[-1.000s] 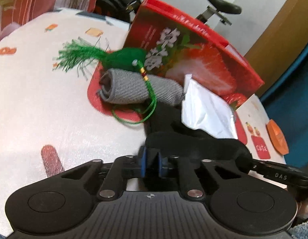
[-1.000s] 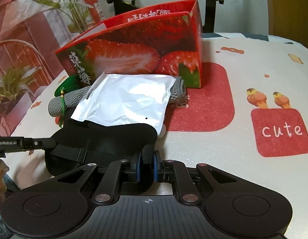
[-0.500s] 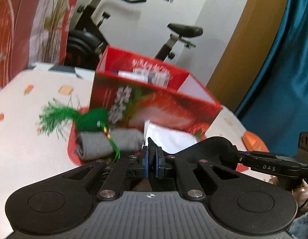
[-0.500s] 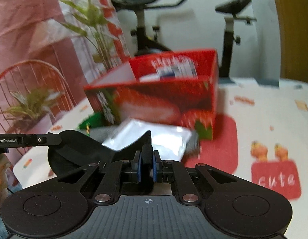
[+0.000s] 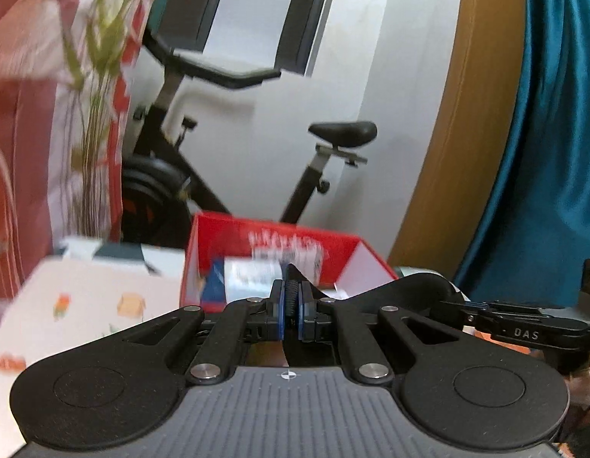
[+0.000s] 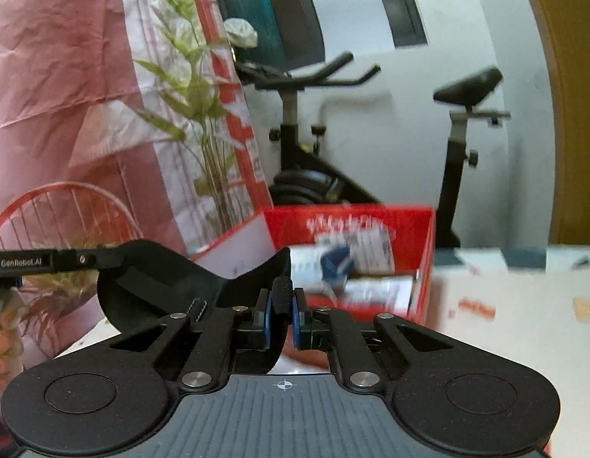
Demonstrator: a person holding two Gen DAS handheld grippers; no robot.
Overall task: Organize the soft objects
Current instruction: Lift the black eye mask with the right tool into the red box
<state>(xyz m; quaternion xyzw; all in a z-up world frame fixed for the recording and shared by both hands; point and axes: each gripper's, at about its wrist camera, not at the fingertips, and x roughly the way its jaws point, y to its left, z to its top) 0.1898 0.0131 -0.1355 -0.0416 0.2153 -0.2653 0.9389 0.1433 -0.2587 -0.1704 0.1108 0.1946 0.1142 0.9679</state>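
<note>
1 black pad (image 6: 172, 267) between 2 tongs (image 5: 291, 307) (image 6: 281, 315)

Black pad (image 6: 161, 278); red box (image 6: 356, 215)

Black soft item (image 6: 188, 274), seemingly stretched before red box (image 6: 356, 236)

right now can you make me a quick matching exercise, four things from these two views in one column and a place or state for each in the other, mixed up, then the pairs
Things:
1. black soft item
2. red strawberry box
3. exercise bike
4. left gripper

Places or states:
A. on the table, open at the top
B. shut on black fabric
C. behind the table, by the white wall
D. stretched between both grippers

Pairs: 1-D, 2-A, 3-C, 4-B
</note>
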